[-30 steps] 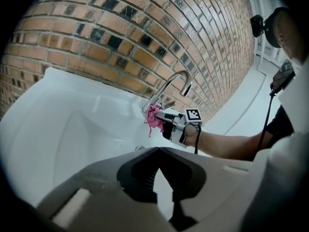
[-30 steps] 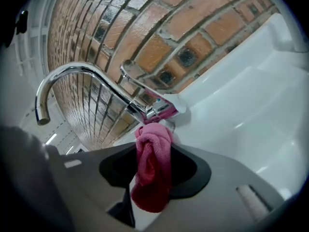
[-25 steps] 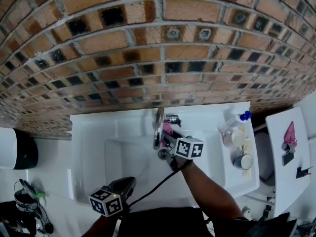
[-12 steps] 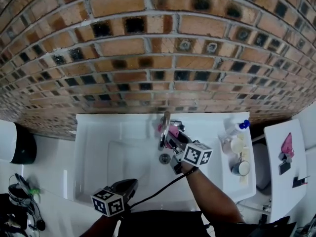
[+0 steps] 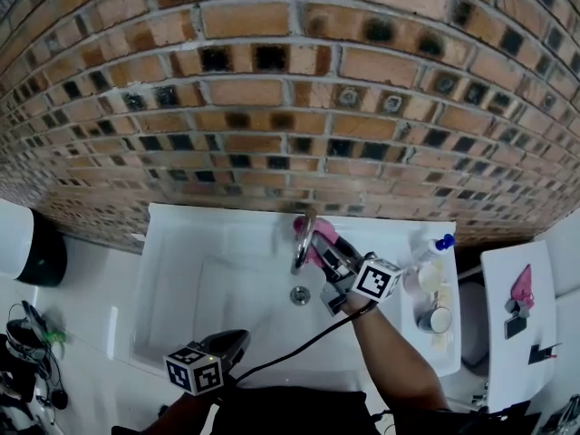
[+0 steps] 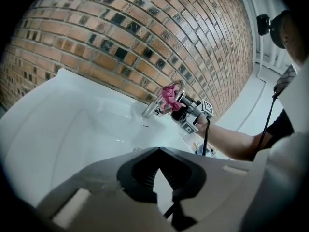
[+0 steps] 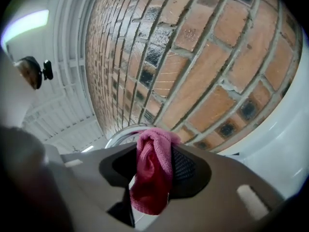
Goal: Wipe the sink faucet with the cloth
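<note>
Partly hidden faucet [image 5: 302, 243], cloth [image 7: 153, 168] in right tool [image 5: 331, 252]

A wall of reddish-brown brick [image 5: 290, 107] with pale mortar and dark square insets fills the upper scene. At the foot of the brick wall stands a white washbasin unit [image 5: 181, 243]. Near the wall's left end is a round black-and-white container [image 5: 36, 252] on a white floor [image 5: 86, 306]. Near the wall's right end is a narrow white shelf [image 5: 521, 333]. Above the wall run white ribbed ceiling panels [image 7: 67, 115], with a bright strip light [image 7: 26, 24].
</note>
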`<state>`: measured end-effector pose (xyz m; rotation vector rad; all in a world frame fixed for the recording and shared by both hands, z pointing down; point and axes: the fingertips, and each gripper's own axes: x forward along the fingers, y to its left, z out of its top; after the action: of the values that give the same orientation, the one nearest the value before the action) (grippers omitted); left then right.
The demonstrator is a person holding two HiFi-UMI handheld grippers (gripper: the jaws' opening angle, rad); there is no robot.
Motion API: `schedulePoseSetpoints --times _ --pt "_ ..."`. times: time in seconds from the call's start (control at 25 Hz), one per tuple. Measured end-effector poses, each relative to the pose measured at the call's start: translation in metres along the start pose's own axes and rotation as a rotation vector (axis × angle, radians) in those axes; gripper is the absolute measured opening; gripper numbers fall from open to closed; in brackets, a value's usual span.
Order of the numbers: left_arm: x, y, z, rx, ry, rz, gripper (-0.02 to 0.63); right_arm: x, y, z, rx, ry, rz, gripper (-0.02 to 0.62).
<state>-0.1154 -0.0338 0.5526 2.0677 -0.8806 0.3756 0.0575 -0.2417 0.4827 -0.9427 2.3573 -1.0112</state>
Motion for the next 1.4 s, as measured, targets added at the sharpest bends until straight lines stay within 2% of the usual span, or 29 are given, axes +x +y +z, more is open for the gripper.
schedulePoseSetpoints --times 0.08,0.16,0.24,0.48,1.0,1.2,1.4 --pt "-0.003 -0.002 0.001 -0.002 -0.009 0.007 0.006 -0.004 0.009 0.009 0.022 -0.015 0.086 0.175" --pt "-0.006 -0.002 0.001 -0.005 -0.015 0.015 0.006 -0.006 0.019 0.018 -0.01 -0.001 0.154 0.175" --pt "-0.011 0.0 0.0 -0.019 -0.025 0.028 0.006 -0.006 0.024 0.022 -0.027 0.031 0.207 0.175" --pt "-0.022 -0.007 -0.008 -0.036 -0.049 0.066 0.006 -0.008 0.04 0.012 0.01 0.149 0.352 0.175" --pt "-0.033 -0.022 -0.03 -0.046 -0.059 0.106 0.006 -0.017 0.056 -0.012 -0.043 0.294 0.435 0.173" --pt "-0.036 -0.021 -0.031 -0.04 -0.062 0.108 0.006 -0.021 0.059 -0.02 -0.135 0.38 0.431 0.173" --pt "-0.032 -0.022 -0.029 -0.031 -0.055 0.092 0.006 -0.027 0.059 -0.035 -0.235 0.467 0.388 0.173"
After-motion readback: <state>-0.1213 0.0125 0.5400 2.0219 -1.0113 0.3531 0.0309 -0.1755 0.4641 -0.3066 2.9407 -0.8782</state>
